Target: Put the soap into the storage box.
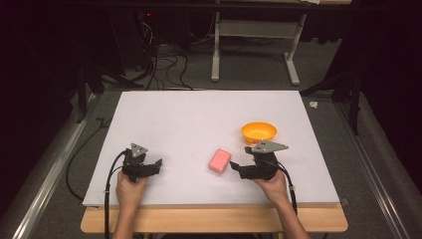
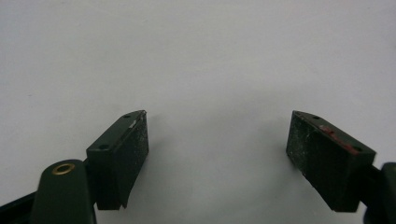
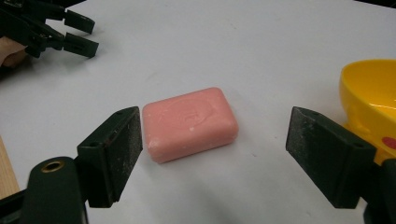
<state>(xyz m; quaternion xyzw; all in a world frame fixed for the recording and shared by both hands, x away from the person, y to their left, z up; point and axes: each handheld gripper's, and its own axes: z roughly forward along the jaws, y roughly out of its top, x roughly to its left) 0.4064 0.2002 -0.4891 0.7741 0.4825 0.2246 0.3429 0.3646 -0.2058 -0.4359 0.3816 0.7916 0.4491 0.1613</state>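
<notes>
The right gripper (image 1: 234, 167) was sitting low over the board with its jaws standing wide apart and nothing clamped in them; in the right gripper view (image 3: 212, 140) the pink soap bar (image 3: 189, 123) lay flat between the two black jaws, right up against the left pad or a hair off it (couldn't tell which), with a clear gap to the other pad. So it was loose, not held. From there, biggest stuff first: the white board (image 1: 189, 114) covered nearly the whole wooden table (image 1: 214, 221), whose front edge peeked out along the person's side. The orange bowl (image 1: 259, 132) stood upright on the board just beyond the right gripper, and its rim showed up yellow at the right edge of the right gripper view (image 3: 369, 93). The left gripper (image 1: 158, 167) was well off to the left, near the front edge of the board, held in the left hand (image 1: 130, 188); its jaws were spread wide too, and in the left gripper view (image 2: 217, 140) there was just plain white board between them. Then the soap itself, seen from the high view (image 1: 219, 160): it lay on the board just left of the right gripper's tips, near the bowl but not touching it, and well apart from the left gripper.
</notes>
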